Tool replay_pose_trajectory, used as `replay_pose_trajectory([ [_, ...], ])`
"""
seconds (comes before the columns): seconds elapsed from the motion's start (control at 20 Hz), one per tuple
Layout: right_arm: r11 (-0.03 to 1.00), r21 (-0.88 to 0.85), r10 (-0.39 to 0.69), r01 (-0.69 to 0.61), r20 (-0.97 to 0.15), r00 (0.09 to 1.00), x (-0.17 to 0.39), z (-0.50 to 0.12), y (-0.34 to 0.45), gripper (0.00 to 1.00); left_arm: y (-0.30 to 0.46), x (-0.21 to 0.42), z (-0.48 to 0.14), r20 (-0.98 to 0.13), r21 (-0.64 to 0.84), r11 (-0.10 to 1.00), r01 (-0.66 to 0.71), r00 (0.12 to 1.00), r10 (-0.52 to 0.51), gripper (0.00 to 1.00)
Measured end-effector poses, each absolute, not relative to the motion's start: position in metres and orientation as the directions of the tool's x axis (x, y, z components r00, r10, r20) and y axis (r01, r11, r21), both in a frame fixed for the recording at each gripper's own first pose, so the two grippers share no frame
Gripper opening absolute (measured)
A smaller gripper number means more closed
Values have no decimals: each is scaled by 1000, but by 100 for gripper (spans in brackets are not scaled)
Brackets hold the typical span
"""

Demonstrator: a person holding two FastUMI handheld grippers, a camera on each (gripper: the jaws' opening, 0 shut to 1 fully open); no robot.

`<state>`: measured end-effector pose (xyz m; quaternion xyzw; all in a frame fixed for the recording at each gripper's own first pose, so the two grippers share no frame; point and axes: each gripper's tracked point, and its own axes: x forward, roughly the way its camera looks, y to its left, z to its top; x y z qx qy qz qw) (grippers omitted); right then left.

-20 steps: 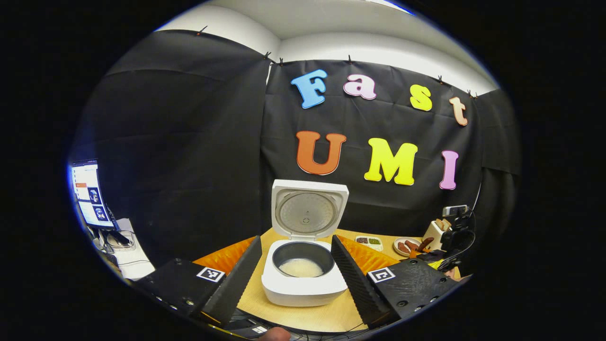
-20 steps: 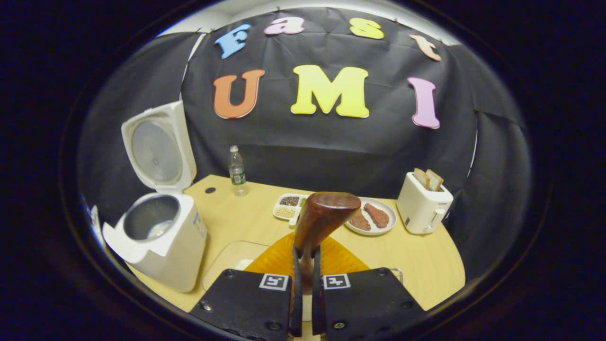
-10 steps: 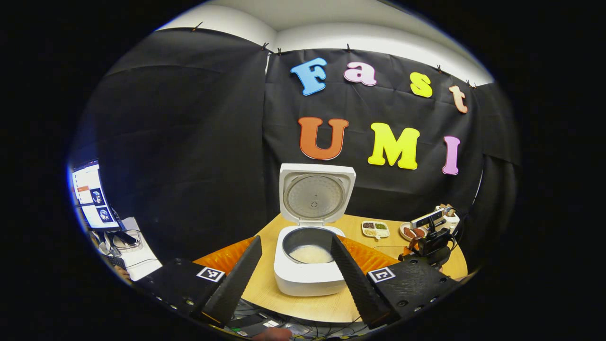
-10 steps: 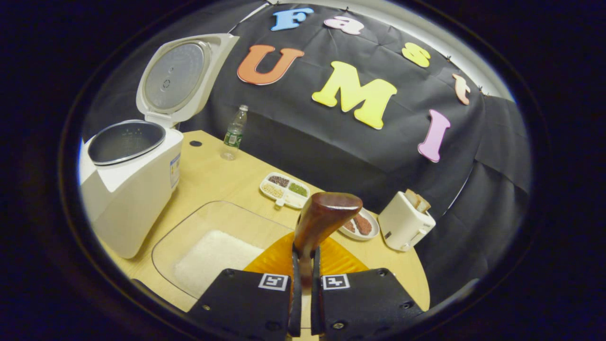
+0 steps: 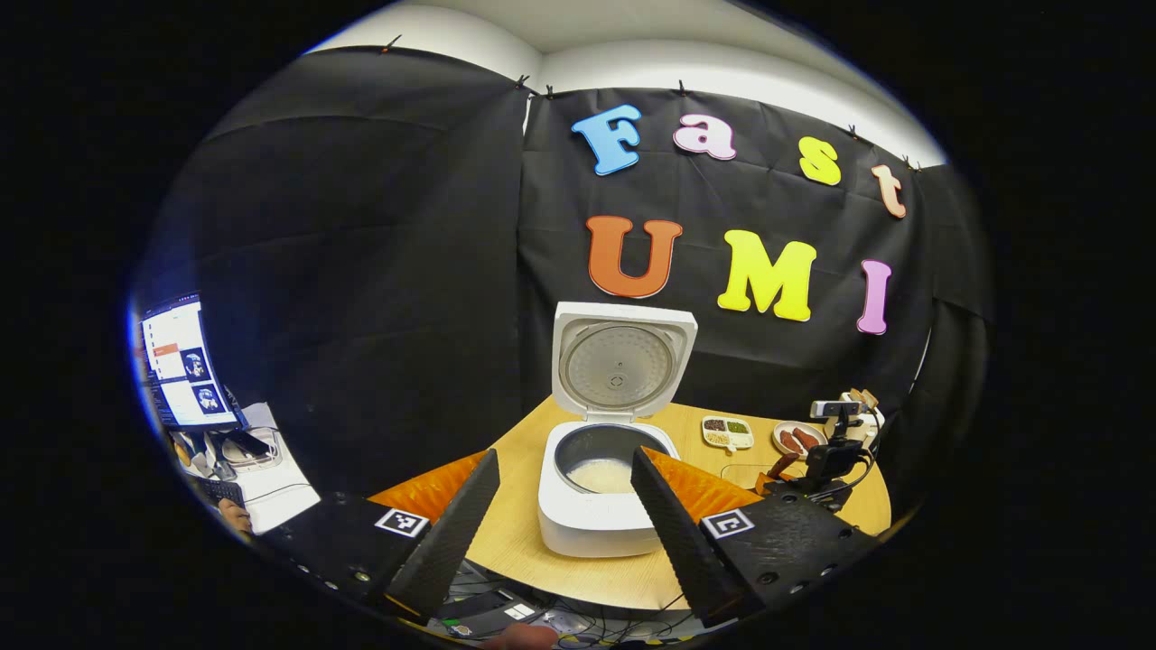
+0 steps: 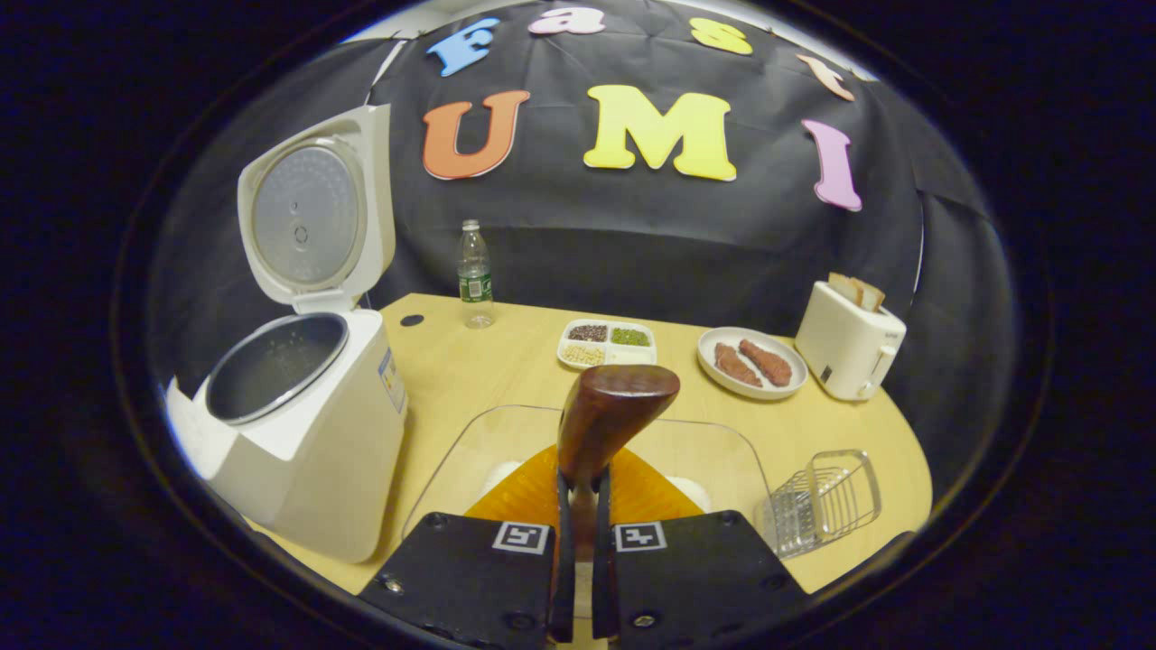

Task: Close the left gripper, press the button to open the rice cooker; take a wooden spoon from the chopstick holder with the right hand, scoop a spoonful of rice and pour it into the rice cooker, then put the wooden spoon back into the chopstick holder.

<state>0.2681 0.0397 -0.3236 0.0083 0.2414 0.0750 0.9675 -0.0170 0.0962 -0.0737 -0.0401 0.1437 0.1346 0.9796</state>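
Holding: your right tool is clamped on the handle of the wooden spoon, both fingers pressed against it; the dark bowl of the spoon stands up and ahead of the fingers, over the clear container.
Left tool: your left tool has its fingers spread wide with nothing between them; the rice cooker shows in the gap, farther off.
Rice cooker: white rice cooker on the surface, lid swung up and standing upright, dark inner pot exposed with a pale layer of rice at its bottom, seen in the left gripper view.
Clear container: shallow clear container just beside the cooker, white rice in it, partly hidden behind your right tool.
Chopstick holder: wire chopstick holder near the surface's right edge, beside the clear container; whether it lies or stands you cannot tell.
Other stock: water bottle upright at the back; divided dish of grains; plate with two brownish pieces; white toaster with bread slices in it.
Off the surface: lit monitor at far left in the left gripper view.
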Motion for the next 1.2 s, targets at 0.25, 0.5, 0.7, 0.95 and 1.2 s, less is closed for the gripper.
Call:
replay_pose_trajectory([
  [0.25,940,331,250,-84,-497,831,265,-318,42,13,90,-20,-74,-296,-36,960,-278,920,255,94],
  [0.5,838,544,343,-25,-491,801,257,-309,37,13,80,-19,-72,-292,-49,959,-280,922,255,94],
  [0.7,739,673,390,40,-476,788,258,-310,19,13,67,-15,-68,-290,-54,959,-277,924,250,94],
  [0.95,625,775,408,94,-427,807,259,-299,-14,13,51,-10,-65,-287,-54,965,-258,929,233,94],
  [1.2,484,869,427,103,-337,839,256,-264,-44,13,43,-6,-61,-274,-69,965,-253,935,225,94],
])
